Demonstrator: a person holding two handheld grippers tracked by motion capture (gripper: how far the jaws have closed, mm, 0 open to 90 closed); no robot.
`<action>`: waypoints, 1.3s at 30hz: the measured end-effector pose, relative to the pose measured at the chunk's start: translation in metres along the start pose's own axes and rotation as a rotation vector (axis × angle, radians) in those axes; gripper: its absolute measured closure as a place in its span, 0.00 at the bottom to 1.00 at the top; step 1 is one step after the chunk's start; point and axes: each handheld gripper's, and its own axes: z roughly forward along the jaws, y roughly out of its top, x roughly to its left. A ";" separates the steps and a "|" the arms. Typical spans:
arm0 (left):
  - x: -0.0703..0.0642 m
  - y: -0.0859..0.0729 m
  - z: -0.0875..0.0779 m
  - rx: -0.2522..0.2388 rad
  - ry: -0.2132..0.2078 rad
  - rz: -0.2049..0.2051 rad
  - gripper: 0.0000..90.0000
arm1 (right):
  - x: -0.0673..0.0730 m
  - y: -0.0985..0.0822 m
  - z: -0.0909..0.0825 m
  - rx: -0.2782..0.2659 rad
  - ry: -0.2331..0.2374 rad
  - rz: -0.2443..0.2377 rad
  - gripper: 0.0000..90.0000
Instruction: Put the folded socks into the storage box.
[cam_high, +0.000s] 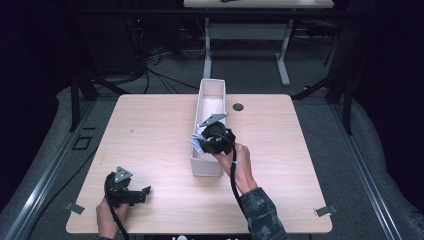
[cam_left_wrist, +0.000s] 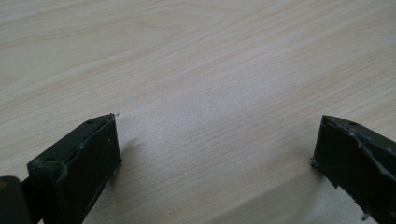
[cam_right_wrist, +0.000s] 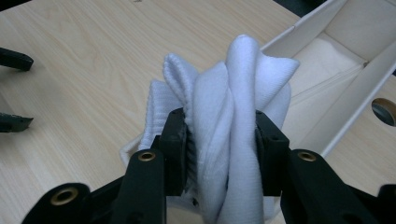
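- Nearest the lens in the right gripper view, a bunched white cloth (cam_right_wrist: 229, 116) is pinched between the two black jaws of the right hand-held gripper (cam_right_wrist: 223, 149), its folds standing up above the jaw tips.
- From the high view, that cloth (cam_high: 198, 141) hangs at the 9 o'clock side of the right hand-held gripper (cam_high: 212, 137), over the near half of a long white box (cam_high: 210, 95).
- Whether the cloth touches the box wall or floor, I cannot tell.
- Box: narrow, open-topped, lying lengthwise from 12 to 6 o'clock at the middle of the surface (cam_high: 150, 130); the right gripper view shows its pale inner floor and a side wall (cam_right_wrist: 327, 51) toward 1 o'clock of the cloth.
- Right hand (cam_high: 240, 167) comes in from 5 o'clock of the box, with a dark patterned sleeve (cam_high: 260, 212) and a black cable trailing along the wrist.
- Round dark hole (cam_high: 238, 107) in the surface sits just at 3 o'clock of the box's far half; it also appears at the right edge of the right gripper view (cam_right_wrist: 385, 109).
- Left hand-held gripper (cam_high: 142, 195) rests well apart from the box, at 7 o'clock of it near the front edge, held by the left hand (cam_high: 107, 217); its jaws stand wide apart with nothing between them.
- Left gripper view: the two jaw tips spread to either side over bare pale wood grain (cam_left_wrist: 210, 93), close above or on it.
- Beyond the surface at 12 o'clock, grey floor (cam_high: 250, 70) carries cables and the white legs of another desk (cam_high: 245, 35).
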 end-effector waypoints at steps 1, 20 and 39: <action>0.000 0.000 0.000 0.000 0.000 0.000 0.00 | 0.000 -0.001 0.002 0.002 0.003 0.000 0.69; 0.000 0.000 0.000 0.000 0.000 0.000 0.00 | -0.002 -0.015 0.026 0.070 0.027 0.080 0.67; 0.000 0.000 0.000 0.001 0.001 0.002 0.00 | 0.000 -0.017 0.024 0.094 0.006 0.090 0.55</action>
